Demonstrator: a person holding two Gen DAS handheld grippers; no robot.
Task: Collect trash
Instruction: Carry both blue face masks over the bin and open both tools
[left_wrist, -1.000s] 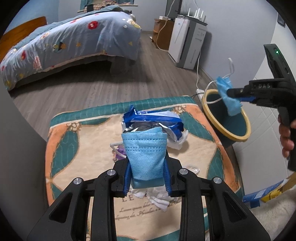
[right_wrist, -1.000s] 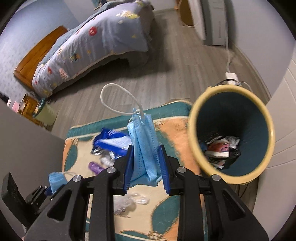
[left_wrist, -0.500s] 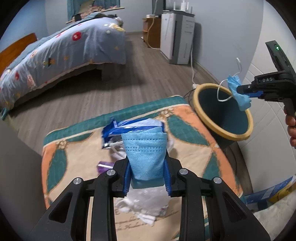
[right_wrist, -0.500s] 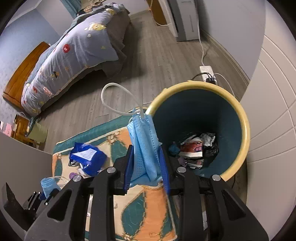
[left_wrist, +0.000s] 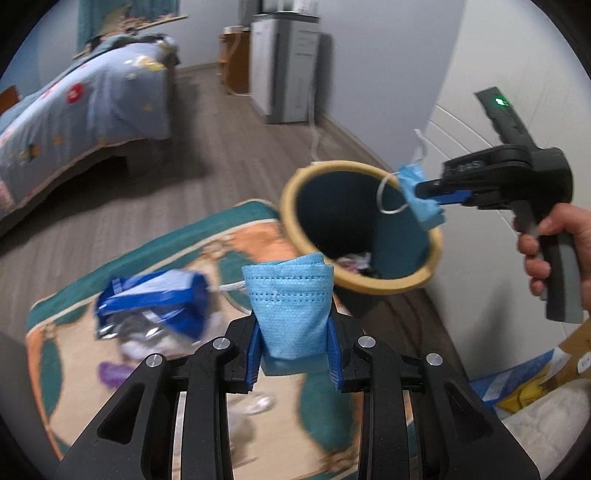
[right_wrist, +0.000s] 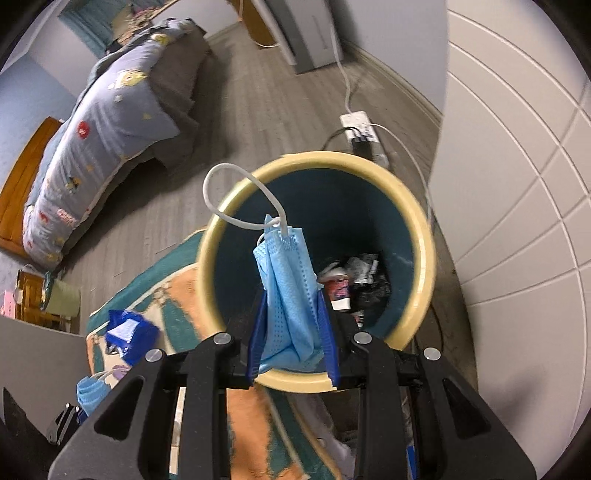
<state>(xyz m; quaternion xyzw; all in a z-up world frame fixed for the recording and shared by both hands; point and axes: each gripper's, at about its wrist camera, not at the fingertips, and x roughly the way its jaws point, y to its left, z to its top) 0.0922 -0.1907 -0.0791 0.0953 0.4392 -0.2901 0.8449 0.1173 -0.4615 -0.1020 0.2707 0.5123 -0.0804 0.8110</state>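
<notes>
Above the patterned teal-and-orange rug (left_wrist: 236, 236), the left gripper (left_wrist: 295, 354) has its blue-padded fingers (left_wrist: 254, 350) clamped on a folded light-blue pleated face mask (left_wrist: 290, 306), which stands up out of the grip with its long axis running away from the camera and its folded top edge pointing toward the round dark-teal waste bin with a cream rim (left_wrist: 364, 286). Off to the side in the same view, a hand (left_wrist: 561, 251) holds the right gripper (left_wrist: 430, 192), whose fingers pinch a second light-blue face mask (left_wrist: 421, 195) just over the far side of the bin's rim. Seen from the right wrist, that gripper (right_wrist: 291, 354) is closed on this mask (right_wrist: 288, 295) at its lower end; the mask's long axis points up and away from the fingers (right_wrist: 327, 339), over the open mouth of the bin (right_wrist: 421, 266), and its white elastic ear loop (right_wrist: 236, 195) arches from the top end toward the bin's far rim. Crumpled wrappers (right_wrist: 354, 280) lie at the bottom of the bin. On the rug sit a crinkled blue-and-white foil snack bag (left_wrist: 155, 295) and a small purple scrap (left_wrist: 110, 373).
</notes>
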